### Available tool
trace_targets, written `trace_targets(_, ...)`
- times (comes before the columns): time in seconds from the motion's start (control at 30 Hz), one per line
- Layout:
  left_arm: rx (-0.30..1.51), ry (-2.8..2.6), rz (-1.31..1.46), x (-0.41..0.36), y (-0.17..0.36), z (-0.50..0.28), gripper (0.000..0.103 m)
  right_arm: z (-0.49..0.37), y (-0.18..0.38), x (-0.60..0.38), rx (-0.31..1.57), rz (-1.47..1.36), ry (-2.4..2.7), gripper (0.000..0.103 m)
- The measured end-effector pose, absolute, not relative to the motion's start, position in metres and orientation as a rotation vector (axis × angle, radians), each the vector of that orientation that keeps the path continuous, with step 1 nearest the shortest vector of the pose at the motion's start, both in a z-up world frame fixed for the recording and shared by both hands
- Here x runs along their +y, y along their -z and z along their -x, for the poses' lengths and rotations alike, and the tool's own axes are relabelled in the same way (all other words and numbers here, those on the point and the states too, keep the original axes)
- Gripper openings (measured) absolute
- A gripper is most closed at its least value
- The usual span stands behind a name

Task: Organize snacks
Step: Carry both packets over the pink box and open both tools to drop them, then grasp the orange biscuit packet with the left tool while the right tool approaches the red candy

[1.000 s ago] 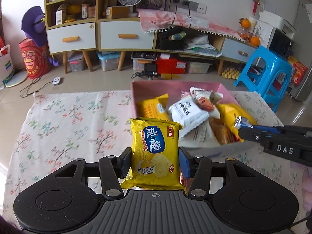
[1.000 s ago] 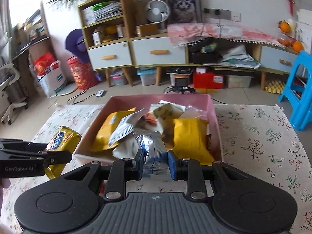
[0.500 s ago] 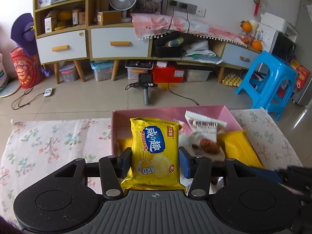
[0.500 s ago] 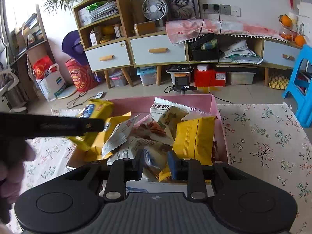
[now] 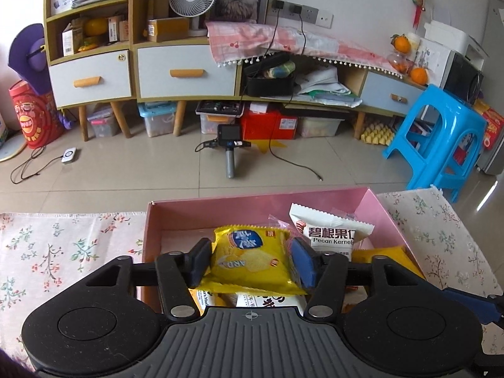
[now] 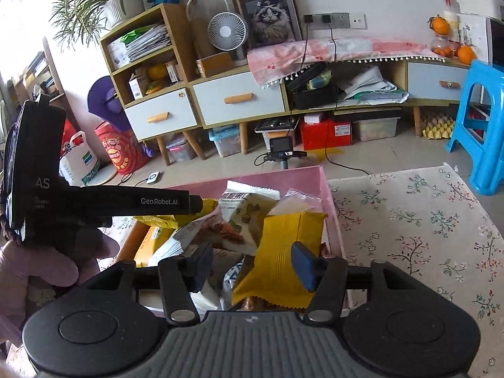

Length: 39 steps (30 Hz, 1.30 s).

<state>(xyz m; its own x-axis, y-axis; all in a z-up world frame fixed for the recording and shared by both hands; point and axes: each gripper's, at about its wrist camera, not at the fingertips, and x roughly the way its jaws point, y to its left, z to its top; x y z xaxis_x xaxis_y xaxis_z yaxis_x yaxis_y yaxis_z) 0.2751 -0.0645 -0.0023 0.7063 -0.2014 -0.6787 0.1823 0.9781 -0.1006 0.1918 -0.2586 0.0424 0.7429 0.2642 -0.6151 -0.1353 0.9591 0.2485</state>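
Drop-off step: left gripper (image 5: 250, 260) jaws just opening, chip bag (image 5: 252, 260) loose between them over pink box (image 5: 252, 211). Right gripper (image 6: 252, 266) jaws just opened, holding nothing. Next: pull left back w/o snagging bag.

Pink box (image 5: 258, 211), floral cloth (image 5: 63, 252)

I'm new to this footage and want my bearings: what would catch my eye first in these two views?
The yellow chip bag sits between the fingers of the left gripper, whose jaws have just been opening, over the pink box heaped with snack packets on the floral cloth. The right gripper has just been opening too, above a yellow packet in that box.
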Motion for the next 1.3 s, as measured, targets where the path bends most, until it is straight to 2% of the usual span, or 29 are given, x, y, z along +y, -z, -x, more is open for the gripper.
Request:
trace_targets(0.13, 0.749, 0.203, 0.019, -0.065, 0.001, -0.271, 0.075, -0.192, -0.041, -0.26, 0.702, -0.185, -0.212, 0.055)
trace_targets(0.4, 0.749, 0.204, 0.006, -0.061, -0.006, -0.258, 0.078, -0.187, -0.045, -0.263, 0.706, -0.189, -0.198, 0.064)
trace_targets(0.5, 0.744, 0.202, 0.003, -0.057, -0.01, -0.247, 0.086, -0.183, -0.047, -0.262, 0.703, -0.183, -0.201, 0.068)
trace_targets(0.9, 0.764, 0.191, 0.001, -0.03, -0.016, -0.204, 0.09, -0.166, -0.055, -0.254, 0.709, -0.144, -0.215, 0.085)
trace_targets(1.3, 0.81, 0.177, 0.009, 0.001, -0.01, -0.162, 0.095, -0.15, -0.053, -0.238, 0.733, -0.08, -0.223, 0.092)
